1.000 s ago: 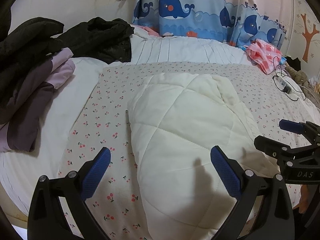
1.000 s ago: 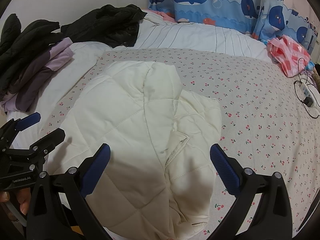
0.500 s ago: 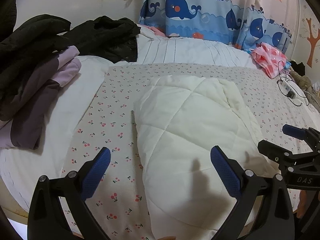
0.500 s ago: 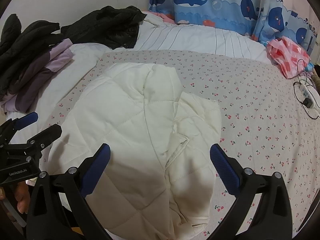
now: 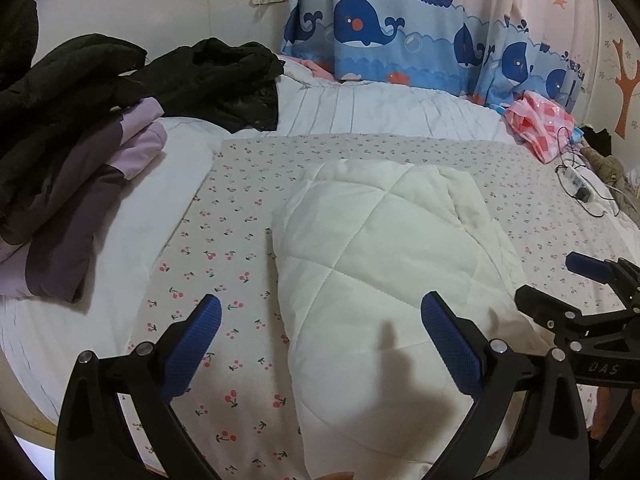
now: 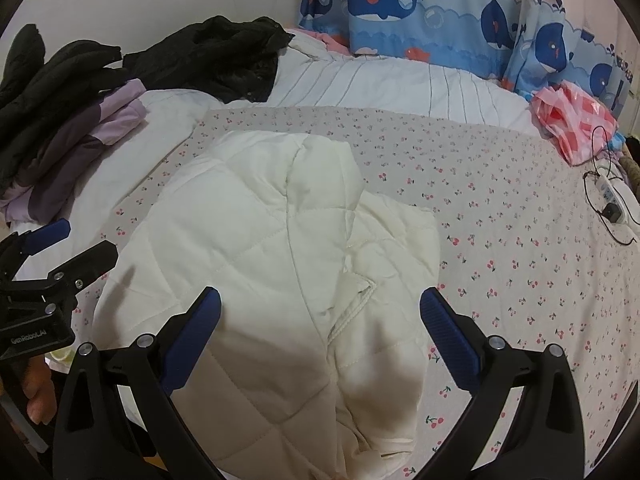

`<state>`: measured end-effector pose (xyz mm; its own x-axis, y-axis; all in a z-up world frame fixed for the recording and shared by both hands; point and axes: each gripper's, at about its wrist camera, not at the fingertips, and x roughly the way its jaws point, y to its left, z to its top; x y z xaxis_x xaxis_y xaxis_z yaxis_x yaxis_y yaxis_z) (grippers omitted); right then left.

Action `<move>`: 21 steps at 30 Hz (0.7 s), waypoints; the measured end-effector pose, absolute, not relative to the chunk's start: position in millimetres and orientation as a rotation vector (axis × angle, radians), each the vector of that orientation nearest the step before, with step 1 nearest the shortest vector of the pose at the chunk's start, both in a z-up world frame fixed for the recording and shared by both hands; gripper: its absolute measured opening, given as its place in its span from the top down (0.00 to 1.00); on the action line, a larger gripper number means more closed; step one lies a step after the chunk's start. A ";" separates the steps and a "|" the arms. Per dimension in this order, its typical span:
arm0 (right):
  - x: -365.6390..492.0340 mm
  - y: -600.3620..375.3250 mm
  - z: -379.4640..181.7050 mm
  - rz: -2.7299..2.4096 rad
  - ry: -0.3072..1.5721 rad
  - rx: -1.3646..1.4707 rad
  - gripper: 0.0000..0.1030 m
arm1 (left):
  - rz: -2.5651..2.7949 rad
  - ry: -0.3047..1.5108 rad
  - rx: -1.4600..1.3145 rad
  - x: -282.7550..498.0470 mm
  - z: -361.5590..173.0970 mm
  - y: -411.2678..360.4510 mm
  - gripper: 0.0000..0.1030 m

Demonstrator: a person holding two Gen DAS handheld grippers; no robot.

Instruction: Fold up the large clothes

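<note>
- The white quilted jacket (image 5: 384,264) is laid flat on the cherry-print sheet (image 5: 224,248) of the bed, near its front edge, so that folds can be made.
- The left gripper (image 5: 320,332) and right gripper (image 6: 320,320) are held wide apart above it, with nothing grasped.
- The dark clothes (image 5: 80,92) are piled far left, out of the way.

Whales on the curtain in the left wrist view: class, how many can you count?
4 on the curtain: a small one at the left edge, the big one, one right of it, another further right. Folds may hide more.
</note>
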<state>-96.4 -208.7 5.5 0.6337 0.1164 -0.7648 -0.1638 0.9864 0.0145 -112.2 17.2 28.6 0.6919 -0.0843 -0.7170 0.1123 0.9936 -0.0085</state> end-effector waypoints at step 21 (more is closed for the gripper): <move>-94.9 -211.0 10.4 0.157 0.861 -0.065 0.07 | -0.107 0.766 0.042 -114.8 35.0 15.6 0.07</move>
